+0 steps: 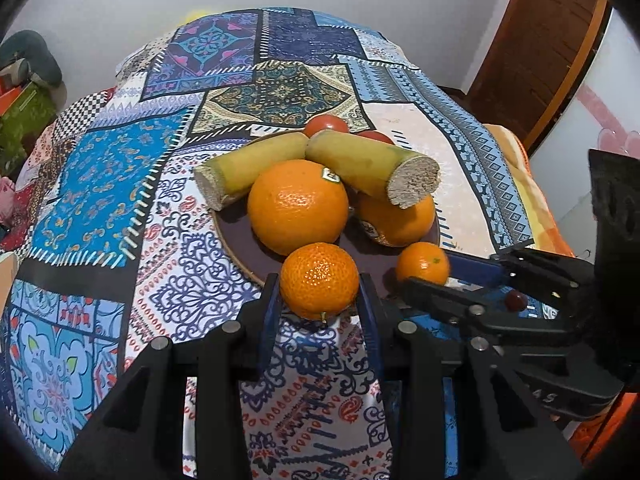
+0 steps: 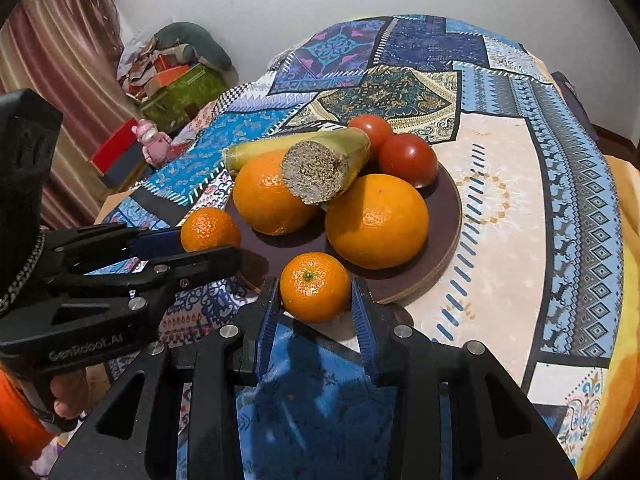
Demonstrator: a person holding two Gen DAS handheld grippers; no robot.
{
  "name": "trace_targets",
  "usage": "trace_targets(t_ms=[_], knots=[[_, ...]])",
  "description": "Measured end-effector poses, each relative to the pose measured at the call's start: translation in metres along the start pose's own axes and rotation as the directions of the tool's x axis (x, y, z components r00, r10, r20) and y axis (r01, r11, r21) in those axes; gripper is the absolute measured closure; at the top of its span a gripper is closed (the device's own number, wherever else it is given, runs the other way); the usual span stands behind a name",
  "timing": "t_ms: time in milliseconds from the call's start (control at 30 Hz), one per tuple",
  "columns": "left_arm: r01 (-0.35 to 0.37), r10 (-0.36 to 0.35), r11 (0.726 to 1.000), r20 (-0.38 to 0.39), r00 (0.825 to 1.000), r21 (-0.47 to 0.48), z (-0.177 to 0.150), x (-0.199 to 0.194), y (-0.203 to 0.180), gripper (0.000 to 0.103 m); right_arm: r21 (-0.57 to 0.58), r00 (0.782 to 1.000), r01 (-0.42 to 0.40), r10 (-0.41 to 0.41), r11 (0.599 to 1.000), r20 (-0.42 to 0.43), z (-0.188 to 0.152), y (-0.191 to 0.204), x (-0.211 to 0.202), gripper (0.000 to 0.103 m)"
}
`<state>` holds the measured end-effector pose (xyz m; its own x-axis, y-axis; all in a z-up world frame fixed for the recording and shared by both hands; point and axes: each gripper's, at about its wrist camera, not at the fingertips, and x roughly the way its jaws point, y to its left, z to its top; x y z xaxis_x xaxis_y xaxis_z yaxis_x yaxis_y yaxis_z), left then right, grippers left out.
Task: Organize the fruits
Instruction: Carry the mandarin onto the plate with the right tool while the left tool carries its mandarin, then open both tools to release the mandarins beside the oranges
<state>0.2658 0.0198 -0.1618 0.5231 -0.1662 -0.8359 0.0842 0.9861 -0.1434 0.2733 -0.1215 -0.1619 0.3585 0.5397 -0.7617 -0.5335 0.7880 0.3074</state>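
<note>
A dark brown round plate [image 1: 234, 248] [image 2: 450, 252] holds two large oranges [image 1: 298, 206] [image 2: 376, 222], two cut yellow-green cane pieces [image 1: 372, 170] [image 2: 320, 168] and two tomatoes [image 1: 326, 125] [image 2: 408, 159]. My left gripper [image 1: 319, 294] is shut on a tangerine [image 1: 319, 276] at the plate's near rim. To its right, my right gripper [image 1: 427, 273] grips a smaller-looking tangerine [image 1: 423, 261]. In the right wrist view, my right gripper [image 2: 315, 300] is shut on its tangerine [image 2: 315, 282] by the near rim. My left gripper [image 2: 209, 247] holds the other tangerine [image 2: 208, 227] on the left.
The plate sits on a round table under a patchwork cloth [image 1: 120, 184] [image 2: 520, 200]. A wooden door [image 1: 540, 60] stands at the right. Boxes and clutter [image 2: 176, 80], a pink toy [image 2: 152, 140] and a curtain [image 2: 60, 60] lie beyond the table's left side.
</note>
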Motion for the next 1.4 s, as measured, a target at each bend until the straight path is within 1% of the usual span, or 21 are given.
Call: trace_targets(t_ms=[100,200,400,567,800,933,1133,1400], knots=[[0.002,-0.002,1.000,-0.001,1.000,0.003,0.001,0.004,-0.001,0.066,0.004,1.000,0.004,-0.004,1.000,-0.006,0.001,-0.001,0.004,0.070],[0.019,-0.019,1.000,-0.012,1.000,-0.005,0.000,0.008,0.002,0.066,0.006,1.000,0.002,-0.002,1.000,-0.011,0.000,-0.002,0.006,0.070],[0.011,-0.011,1.000,-0.020,1.000,-0.012,-0.001,0.014,0.003,0.066,0.007,1.000,-0.004,0.004,1.000,-0.020,0.002,-0.003,0.008,0.069],[0.021,-0.021,1.000,-0.027,0.999,-0.006,0.000,0.015,0.001,0.066,0.015,1.000,-0.011,0.012,1.000,-0.019,0.001,-0.005,0.006,0.069],[0.026,-0.026,1.000,-0.028,0.999,-0.002,-0.002,0.010,-0.003,0.064,0.004,1.000,0.011,-0.011,1.000,-0.022,-0.002,-0.006,-0.001,0.069],[0.022,-0.022,1.000,-0.016,1.000,-0.002,-0.003,0.002,-0.004,0.064,0.012,1.000,0.024,-0.024,1.000,-0.009,-0.005,-0.011,-0.011,0.069],[0.015,-0.015,1.000,0.016,1.000,0.006,-0.004,-0.018,-0.011,0.064,0.019,0.997,0.064,-0.065,0.998,0.033,-0.008,-0.019,-0.039,0.069],[0.023,-0.025,0.999,0.052,0.998,0.033,-0.005,-0.041,-0.033,0.063,0.058,0.990,0.108,-0.112,0.993,0.081,-0.015,-0.036,-0.071,0.069]])
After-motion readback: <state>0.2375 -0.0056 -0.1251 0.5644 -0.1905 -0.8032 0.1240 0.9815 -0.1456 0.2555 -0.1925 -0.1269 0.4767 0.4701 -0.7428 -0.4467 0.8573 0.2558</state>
